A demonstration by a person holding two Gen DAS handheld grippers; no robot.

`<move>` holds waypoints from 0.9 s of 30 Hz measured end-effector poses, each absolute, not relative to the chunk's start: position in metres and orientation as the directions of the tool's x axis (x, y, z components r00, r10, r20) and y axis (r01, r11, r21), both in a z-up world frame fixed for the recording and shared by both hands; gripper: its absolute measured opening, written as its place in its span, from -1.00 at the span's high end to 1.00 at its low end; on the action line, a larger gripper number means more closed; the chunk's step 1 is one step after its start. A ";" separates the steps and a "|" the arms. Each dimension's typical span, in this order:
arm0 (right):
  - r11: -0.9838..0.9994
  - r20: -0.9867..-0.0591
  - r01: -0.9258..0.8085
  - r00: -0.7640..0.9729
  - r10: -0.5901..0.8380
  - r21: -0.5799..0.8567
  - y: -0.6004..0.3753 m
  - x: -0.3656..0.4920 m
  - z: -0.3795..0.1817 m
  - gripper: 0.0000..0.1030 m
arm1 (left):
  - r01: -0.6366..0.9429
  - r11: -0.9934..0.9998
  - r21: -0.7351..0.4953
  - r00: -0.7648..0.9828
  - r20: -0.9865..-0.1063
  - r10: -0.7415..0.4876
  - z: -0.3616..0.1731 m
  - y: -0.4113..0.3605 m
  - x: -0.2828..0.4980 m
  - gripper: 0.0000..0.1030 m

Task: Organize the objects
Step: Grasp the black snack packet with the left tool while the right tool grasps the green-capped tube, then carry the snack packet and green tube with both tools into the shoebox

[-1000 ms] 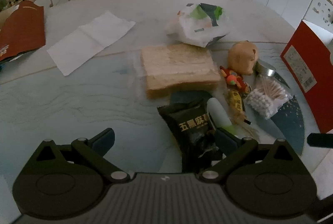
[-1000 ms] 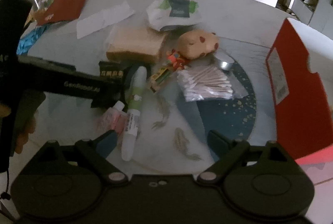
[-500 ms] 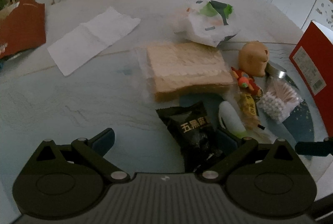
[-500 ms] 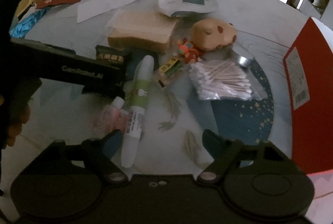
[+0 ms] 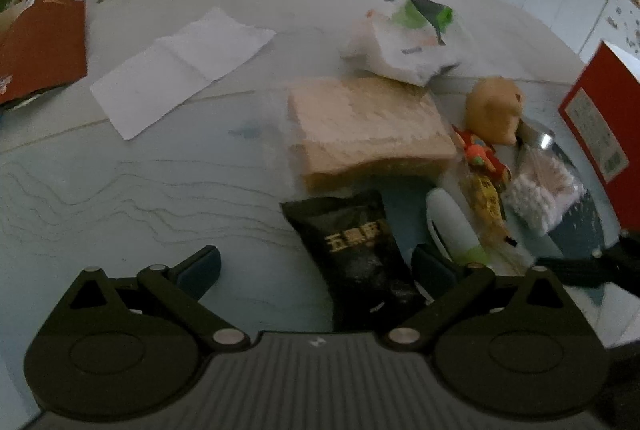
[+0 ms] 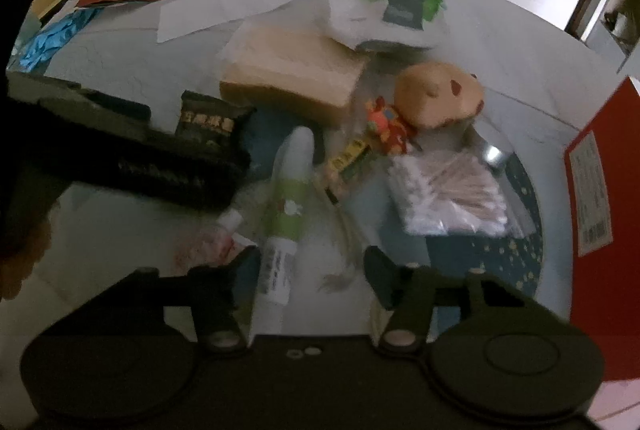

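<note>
Left tool (image 5: 316, 266) is held tilted steeply downward, jaws spread wide, nothing pressed between the pads. Right tool (image 6: 306, 272) is angled steeply down too, jaws closing and roughly half apart; the pads are not seen pressing on anything. Left tool's dark body (image 6: 132, 154) is seen across the right wrist view.

Round marbled table (image 5: 120, 190) bears bagged bread (image 5: 368, 130), paper (image 5: 180, 70), snack packet (image 5: 356, 242).
</note>
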State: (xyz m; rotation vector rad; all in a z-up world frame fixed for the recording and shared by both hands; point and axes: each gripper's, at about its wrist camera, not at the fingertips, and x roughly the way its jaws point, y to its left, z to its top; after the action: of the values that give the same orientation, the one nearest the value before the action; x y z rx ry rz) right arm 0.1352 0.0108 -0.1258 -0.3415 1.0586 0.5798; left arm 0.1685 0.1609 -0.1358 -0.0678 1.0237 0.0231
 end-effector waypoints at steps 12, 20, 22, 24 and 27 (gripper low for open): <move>0.794 -0.884 -0.607 0.353 0.306 0.033 0.011 0.135 -0.123 0.70 | -0.015 0.999 -0.037 0.550 -0.835 -0.023 -0.127 0.153 0.158 0.09; 0.792 -0.867 -0.599 0.330 0.373 0.113 -0.008 0.126 -0.111 0.70 | -0.018 0.991 -0.130 0.543 -0.834 -0.099 -0.119 0.157 0.142 0.34; 0.797 -0.860 -0.588 0.327 0.392 0.139 -0.014 0.124 -0.105 0.70 | -0.010 0.989 -0.147 0.542 -0.832 -0.118 -0.114 0.155 0.136 0.34; 0.801 -0.850 -0.576 0.331 0.409 0.161 -0.021 0.121 -0.098 0.70 | -0.006 0.987 -0.159 0.541 -0.831 -0.130 -0.109 0.154 0.129 0.34; 0.805 -0.833 -0.568 0.351 0.428 0.174 -0.031 0.117 -0.084 0.70 | -0.001 0.986 -0.169 0.540 -0.829 -0.142 -0.098 0.149 0.120 0.34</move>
State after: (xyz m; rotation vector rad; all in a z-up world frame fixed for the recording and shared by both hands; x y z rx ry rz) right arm 0.1172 -0.0314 -0.0839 -0.1548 1.0259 0.6477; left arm 0.1196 0.1487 -0.0982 -0.1564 0.9975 -0.0840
